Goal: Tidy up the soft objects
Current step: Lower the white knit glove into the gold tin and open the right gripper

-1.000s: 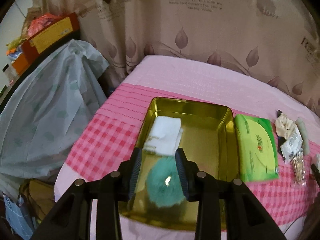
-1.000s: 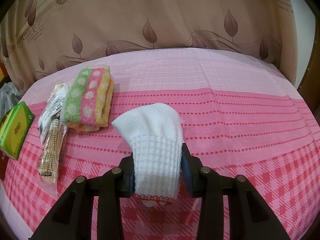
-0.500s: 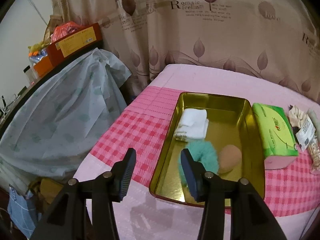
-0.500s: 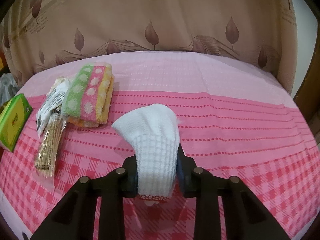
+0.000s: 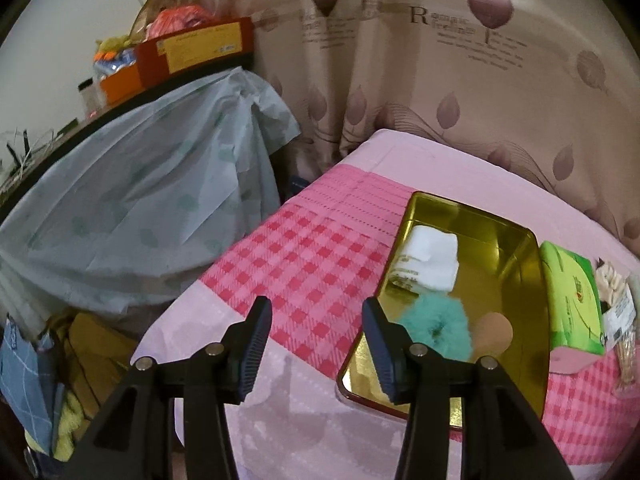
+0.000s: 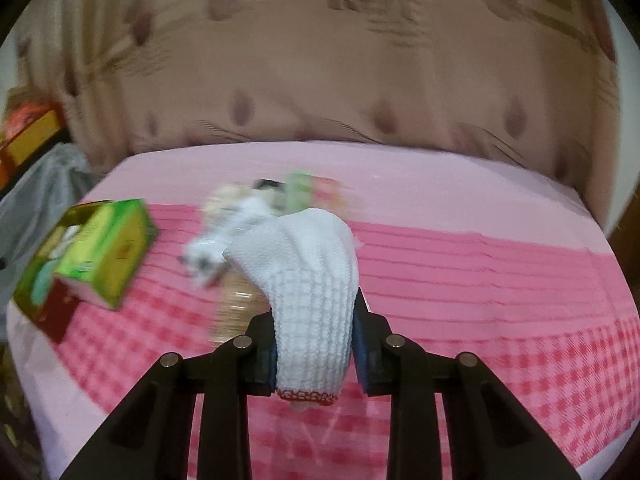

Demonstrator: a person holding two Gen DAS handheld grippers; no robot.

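Note:
A gold metal tin [image 5: 516, 248] lies on the pink checked cloth. Inside it are a folded white cloth [image 5: 430, 258], a teal fluffy puff [image 5: 438, 330] and a beige sponge [image 5: 496, 330]. My left gripper [image 5: 316, 340] stands open over the cloth just left of the tin, nothing between its fingers. In the right wrist view, my right gripper [image 6: 316, 336] is shut on a white waffle-knit sock [image 6: 308, 276], which hangs lifted above the table. The tin's corner [image 6: 48, 304] shows at the far left of that blurred view.
A green tissue box [image 5: 572, 304] [image 6: 108, 252] stands beside the tin. Behind it lie packets and a striped towel [image 6: 308, 192], blurred. A shelf draped in pale plastic sheet [image 5: 132, 208] stands left of the table. A curtain [image 5: 440, 60] hangs behind.
My left gripper opened, let go of the teal puff in the tin and drew back to the left. My right gripper closed on the white sock and lifted it, swinging toward the tissue box.

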